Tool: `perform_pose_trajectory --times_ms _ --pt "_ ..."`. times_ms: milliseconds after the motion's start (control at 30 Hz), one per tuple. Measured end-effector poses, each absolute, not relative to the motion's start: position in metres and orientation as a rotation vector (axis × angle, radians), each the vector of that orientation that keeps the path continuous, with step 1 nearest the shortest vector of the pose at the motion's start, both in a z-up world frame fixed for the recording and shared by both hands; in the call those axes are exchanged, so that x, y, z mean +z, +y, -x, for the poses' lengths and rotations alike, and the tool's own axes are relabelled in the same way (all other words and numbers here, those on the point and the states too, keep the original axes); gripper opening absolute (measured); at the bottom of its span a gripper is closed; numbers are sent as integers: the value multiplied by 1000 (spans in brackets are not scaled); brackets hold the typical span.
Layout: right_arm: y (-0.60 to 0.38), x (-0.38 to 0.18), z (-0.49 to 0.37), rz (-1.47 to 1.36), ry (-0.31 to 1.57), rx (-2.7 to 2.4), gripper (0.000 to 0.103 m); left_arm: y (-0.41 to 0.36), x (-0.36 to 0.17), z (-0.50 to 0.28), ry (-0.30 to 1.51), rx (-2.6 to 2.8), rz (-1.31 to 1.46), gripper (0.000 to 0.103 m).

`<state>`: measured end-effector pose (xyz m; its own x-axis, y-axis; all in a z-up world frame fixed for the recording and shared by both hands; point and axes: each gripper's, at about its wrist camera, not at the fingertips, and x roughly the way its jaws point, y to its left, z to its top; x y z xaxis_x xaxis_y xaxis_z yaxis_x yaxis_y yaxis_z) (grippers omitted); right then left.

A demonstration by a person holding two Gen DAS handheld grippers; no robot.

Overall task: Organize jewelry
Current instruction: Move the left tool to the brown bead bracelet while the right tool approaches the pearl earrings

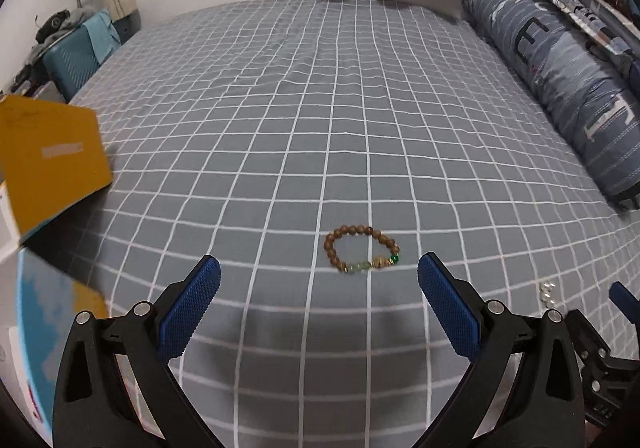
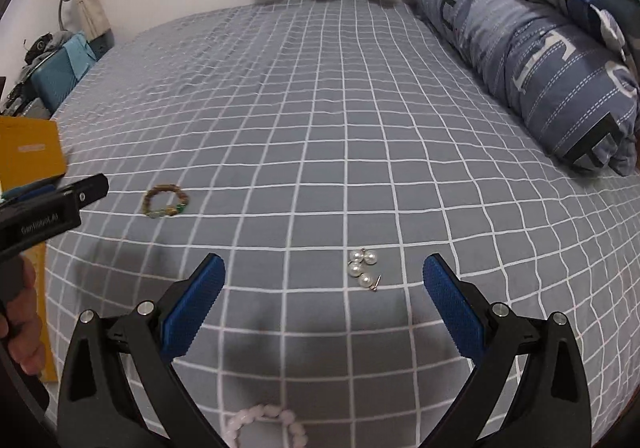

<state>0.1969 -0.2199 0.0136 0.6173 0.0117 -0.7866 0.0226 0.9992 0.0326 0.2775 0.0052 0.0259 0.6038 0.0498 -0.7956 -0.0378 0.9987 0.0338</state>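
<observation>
A brown bead bracelet with green and gold beads lies on the grey checked bedsheet, just ahead of my open left gripper. In the right wrist view the same bracelet lies far left. A cluster of pearl earrings rests just ahead of my open right gripper, between its blue fingers. A pink bead bracelet lies under the right gripper, partly hidden. The pearl earrings show at the left view's right side. Nothing is held in either gripper.
A yellow box with an open lid stands at the bed's left edge, also seen as the yellow box. A blue patterned pillow lines the right side. A teal suitcase stands beyond the bed. A hand holds the left gripper.
</observation>
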Motion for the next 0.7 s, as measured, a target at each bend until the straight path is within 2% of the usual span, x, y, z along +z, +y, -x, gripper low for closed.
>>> perform_pose_trajectory --times_ms 267,567,700 --pt "-228 -14 -221 -41 934 -26 94 10 -14 -312 971 71 5 97" --pt "-242 -41 -239 -50 981 -45 82 12 -48 -339 1002 77 28 97" --pt "-242 -51 -242 -45 1010 -41 71 10 -61 -345 1010 70 11 97"
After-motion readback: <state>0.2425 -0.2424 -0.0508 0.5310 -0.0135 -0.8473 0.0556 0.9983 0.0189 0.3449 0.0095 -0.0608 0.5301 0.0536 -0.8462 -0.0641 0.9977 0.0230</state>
